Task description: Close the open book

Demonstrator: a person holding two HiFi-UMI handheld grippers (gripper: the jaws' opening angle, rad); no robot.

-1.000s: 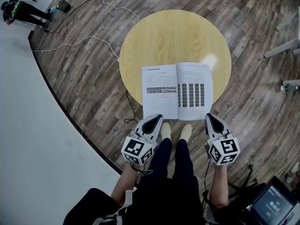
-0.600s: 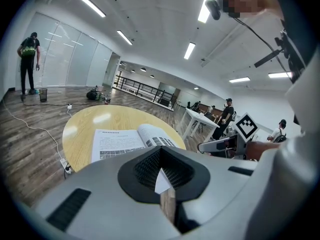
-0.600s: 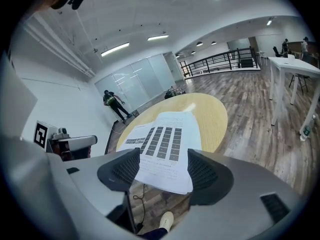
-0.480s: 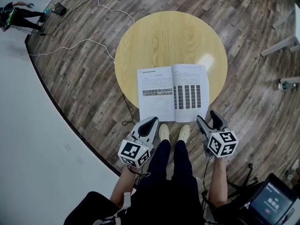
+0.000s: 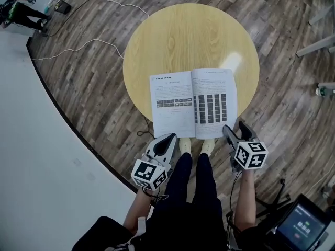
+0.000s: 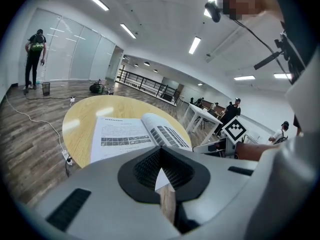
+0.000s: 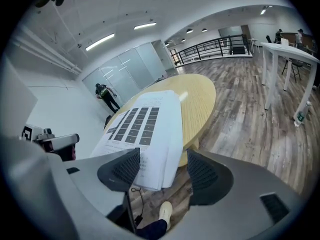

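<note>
An open book (image 5: 193, 103) lies flat at the near edge of the round wooden table (image 5: 183, 41), its near edge hanging over the rim. My right gripper (image 5: 236, 131) is at the book's near right corner. Its jaws have just been opening and now stand wide. In the right gripper view that page corner (image 7: 145, 129) shows between the jaws of the right gripper (image 7: 162, 156), and the pads are not pressing on it. My left gripper (image 5: 170, 138) is shut and empty, just short of the book's near left corner. In the left gripper view the left gripper (image 6: 161, 151) points at the book (image 6: 130, 136).
My legs and shoes (image 5: 191, 166) stand between the grippers at the table's near rim. White cables (image 5: 78, 48) run over the wood floor at the far left. A person (image 5: 18, 9) is far off there. White table legs (image 5: 319, 43) are at the right, and a monitor (image 5: 301, 226) at the bottom right.
The right gripper's jaws went from shut to wide open. It also moved in to the book's near right corner. The left gripper stayed shut and shifted only slightly.
</note>
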